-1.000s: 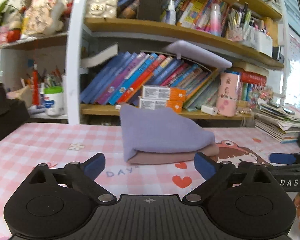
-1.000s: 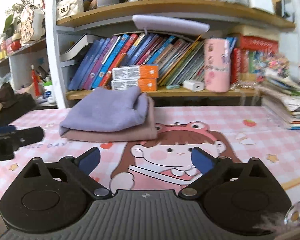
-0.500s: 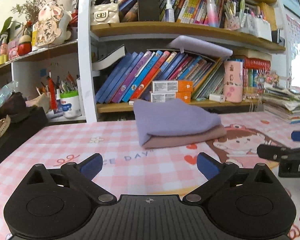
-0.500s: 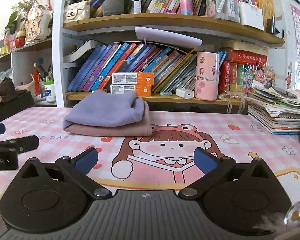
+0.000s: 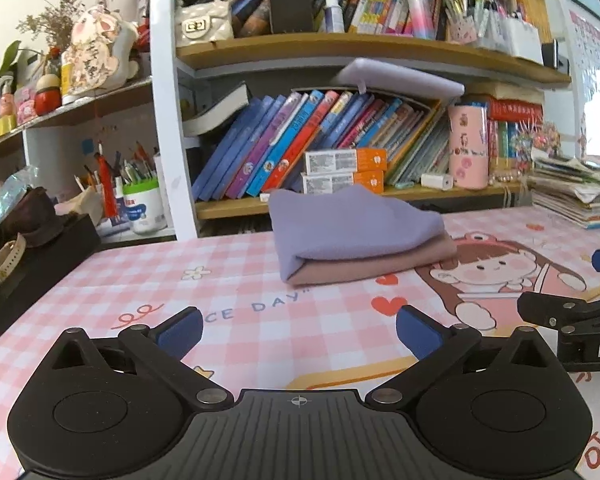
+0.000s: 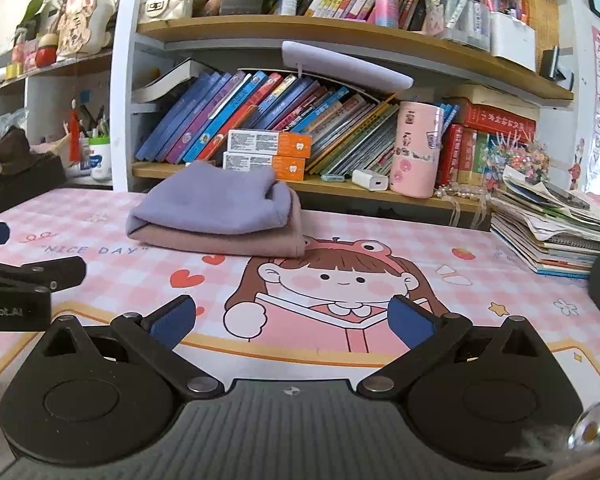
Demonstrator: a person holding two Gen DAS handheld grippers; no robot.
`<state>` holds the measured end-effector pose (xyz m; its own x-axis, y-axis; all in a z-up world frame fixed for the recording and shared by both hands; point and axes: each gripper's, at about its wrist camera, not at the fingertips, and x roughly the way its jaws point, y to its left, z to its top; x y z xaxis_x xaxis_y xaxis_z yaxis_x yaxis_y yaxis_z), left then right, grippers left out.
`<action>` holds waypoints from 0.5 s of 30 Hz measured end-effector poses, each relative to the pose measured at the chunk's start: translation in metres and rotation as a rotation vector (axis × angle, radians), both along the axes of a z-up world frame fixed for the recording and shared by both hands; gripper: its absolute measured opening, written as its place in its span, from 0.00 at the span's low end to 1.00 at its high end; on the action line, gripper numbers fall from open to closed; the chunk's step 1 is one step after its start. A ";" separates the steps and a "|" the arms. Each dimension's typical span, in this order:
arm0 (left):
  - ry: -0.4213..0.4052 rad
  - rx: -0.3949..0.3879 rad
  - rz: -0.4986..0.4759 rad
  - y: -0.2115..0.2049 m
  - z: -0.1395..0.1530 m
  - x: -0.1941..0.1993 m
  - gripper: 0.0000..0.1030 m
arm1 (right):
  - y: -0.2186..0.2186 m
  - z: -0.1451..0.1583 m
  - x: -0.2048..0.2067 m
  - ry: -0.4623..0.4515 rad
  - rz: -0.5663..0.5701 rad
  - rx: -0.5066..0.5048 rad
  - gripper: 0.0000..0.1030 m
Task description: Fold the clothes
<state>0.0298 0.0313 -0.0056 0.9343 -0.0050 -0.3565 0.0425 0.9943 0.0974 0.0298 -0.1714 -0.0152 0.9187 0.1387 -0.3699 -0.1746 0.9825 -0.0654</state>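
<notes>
A folded lilac cloth lies on top of a folded dusty-pink cloth at the far side of the pink checked table mat. The same stack shows in the right wrist view, lilac over pink. My left gripper is open and empty, well short of the stack. My right gripper is open and empty, to the right of the stack and nearer. The right gripper's fingers show at the right edge of the left view; the left gripper's fingers show at the left edge of the right view.
A bookshelf packed with books stands behind the table. A pile of books and papers lies at the right. A dark box with a watch sits at the left. A pink cup stands on the lower shelf.
Both grippers have drawn back from the folded stack and risen a little; the stack looks smaller and farther. Both stay open and empty.
</notes>
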 end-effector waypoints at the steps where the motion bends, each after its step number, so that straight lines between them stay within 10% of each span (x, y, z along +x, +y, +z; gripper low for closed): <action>1: -0.008 -0.005 0.001 0.001 0.000 -0.001 1.00 | 0.000 0.000 0.000 -0.002 0.001 -0.001 1.00; 15: -0.004 -0.055 -0.014 0.008 0.001 -0.001 1.00 | -0.002 0.001 -0.003 -0.015 -0.013 0.012 1.00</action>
